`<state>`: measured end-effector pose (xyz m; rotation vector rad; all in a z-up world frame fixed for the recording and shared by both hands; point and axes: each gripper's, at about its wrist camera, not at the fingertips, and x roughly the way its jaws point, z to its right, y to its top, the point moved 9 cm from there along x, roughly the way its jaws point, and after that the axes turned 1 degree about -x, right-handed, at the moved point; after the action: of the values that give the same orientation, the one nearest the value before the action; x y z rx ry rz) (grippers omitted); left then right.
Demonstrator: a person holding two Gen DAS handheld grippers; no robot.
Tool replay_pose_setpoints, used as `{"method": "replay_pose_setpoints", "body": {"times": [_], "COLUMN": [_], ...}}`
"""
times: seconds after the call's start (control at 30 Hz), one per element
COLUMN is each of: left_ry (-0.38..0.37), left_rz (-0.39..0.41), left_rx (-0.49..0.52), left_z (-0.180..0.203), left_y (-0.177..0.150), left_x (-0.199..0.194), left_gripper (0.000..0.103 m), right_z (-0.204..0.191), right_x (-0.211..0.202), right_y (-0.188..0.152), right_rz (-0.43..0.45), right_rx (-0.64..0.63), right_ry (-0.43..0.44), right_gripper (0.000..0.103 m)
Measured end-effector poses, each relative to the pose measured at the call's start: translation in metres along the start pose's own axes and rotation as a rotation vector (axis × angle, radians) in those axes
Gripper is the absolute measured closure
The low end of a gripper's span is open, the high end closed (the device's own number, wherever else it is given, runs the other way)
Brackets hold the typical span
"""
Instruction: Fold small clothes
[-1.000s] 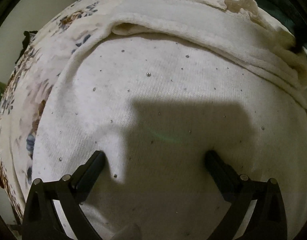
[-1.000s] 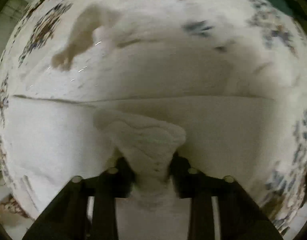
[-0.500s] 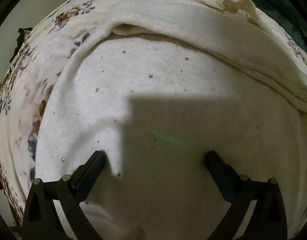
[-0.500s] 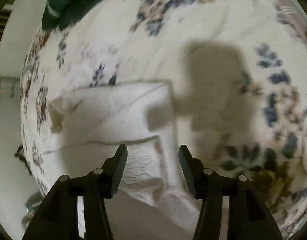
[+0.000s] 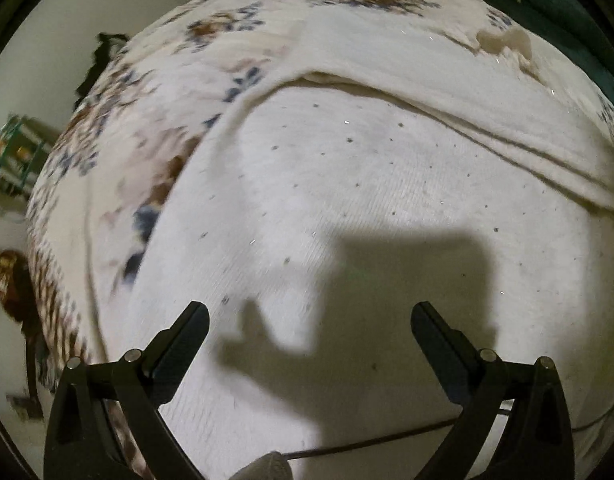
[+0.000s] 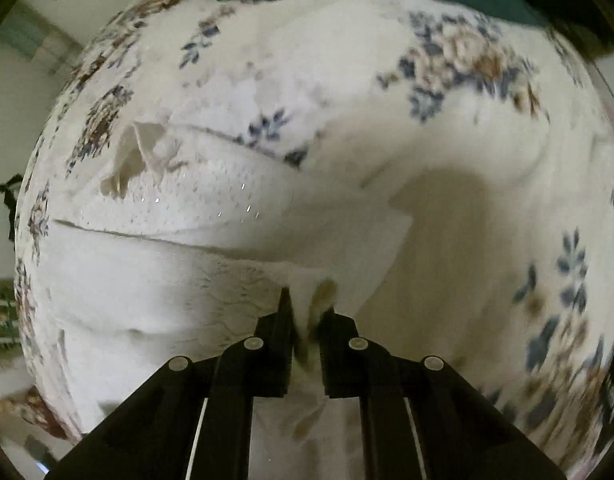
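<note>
**Right tongs pinch the knit's edge, left tongs hang wide above it**

And there's the pinch! The right tongs (image 6: 307,316) have just been closing, and a tuck of the white knit garment (image 6: 155,280) now sits between the jaws, which stand almost together just below the middle of the right wrist view. The fabric bunches up into a little peak right at the tips, so that looks like a real grip, not a brush.

Over in the left wrist view, the left tongs (image 5: 307,316) gape wide with nothing between them, hovering over the broad studded panel of the garment (image 5: 367,208), their shadow falling across it at centre frame. The sweater lies spread on the flowered bedspread (image 5: 155,128), with a folded band running across the upper right and a small cream bow (image 5: 503,42) near the top right corner.

How to play this well? My read: carry the pinched edge low and level across the panel, so the layer rolls over and does not drag the whole piece. The free tongs could press down on the panel to anchor it. Watch that thick knit, since a shallow bite may slip, and land the edge square with the far hem.
</note>
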<state>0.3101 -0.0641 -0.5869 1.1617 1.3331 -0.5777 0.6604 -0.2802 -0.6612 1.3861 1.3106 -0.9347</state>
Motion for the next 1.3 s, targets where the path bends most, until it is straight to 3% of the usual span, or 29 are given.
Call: {"method": "replay_pose_setpoints", "body": {"times": [0.07,0.1,0.13,0.2,0.23,0.37,0.53,0.57,0.6,0.67,0.77,0.83,0.93,1.0,1.03,1.13,1.3], "left_ry": [0.021,0.027,0.023,0.014,0.015,0.014,-0.017,-0.021,-0.027,-0.052,-0.082,-0.104,-0.137,-0.161,-0.179,-0.240,-0.349], "left_rz": [-0.005,-0.009,-0.010,-0.011,-0.013,-0.045,-0.107,-0.115,-0.123,-0.139,-0.136,-0.135,-0.147,-0.144,-0.142,-0.146,-0.202], "left_rx": [-0.026,-0.039,-0.050,-0.062,-0.062,-0.029,0.043,0.055,0.067,0.097,0.135,0.148,0.169,0.180,0.185,0.203,0.302], "left_z": [-0.002,-0.003,-0.001,0.002,0.005,0.022,0.057,0.064,0.070,0.084,0.100,0.109,0.119,0.122,0.124,0.134,0.182], "left_y": [-0.006,-0.010,-0.015,-0.023,-0.027,-0.053,-0.088,-0.093,-0.097,-0.105,-0.109,-0.110,-0.110,-0.107,-0.106,-0.108,-0.144], "left_x": [-0.010,-0.016,-0.023,-0.033,-0.037,-0.044,-0.041,-0.041,-0.041,-0.042,-0.047,-0.051,-0.057,-0.064,-0.069,-0.081,-0.083], "left_gripper": [0.000,0.000,0.000,0.000,0.000,0.000,0.000,0.000,0.000,0.000,0.000,0.000,0.000,0.000,0.000,0.000,0.000], "right_z": [0.016,0.028,0.042,0.072,0.083,0.111,0.086,0.076,0.061,0.052,0.074,0.077,0.069,0.075,0.081,0.107,0.171], "right_x": [0.019,0.015,0.005,-0.012,-0.013,0.014,0.067,0.070,0.079,0.074,0.053,0.071,0.070,0.053,0.041,0.009,-0.025], "right_y": [-0.012,-0.016,-0.015,-0.011,-0.006,0.018,0.031,0.031,0.032,0.036,0.069,0.068,0.058,0.044,0.036,0.005,-0.050], "right_rz": [-0.149,-0.169,-0.150,-0.112,-0.102,-0.142,-0.247,-0.250,-0.250,-0.199,-0.055,-0.154,-0.245,-0.293,-0.298,-0.350,-0.392], "right_rx": [0.002,0.034,0.075,0.156,0.196,0.329,0.355,0.314,0.270,0.129,0.081,0.090,0.061,0.070,0.077,0.084,0.183], "right_ry": [0.055,0.080,0.122,0.190,0.229,0.363,0.544,0.563,0.545,0.413,0.242,0.243,0.260,0.285,0.295,0.292,0.296], "right_gripper": [0.082,0.080,0.077,0.055,0.052,0.052,0.052,0.061,0.092,0.093,0.095,0.094,0.083,0.050,0.045,0.045,0.045]}}
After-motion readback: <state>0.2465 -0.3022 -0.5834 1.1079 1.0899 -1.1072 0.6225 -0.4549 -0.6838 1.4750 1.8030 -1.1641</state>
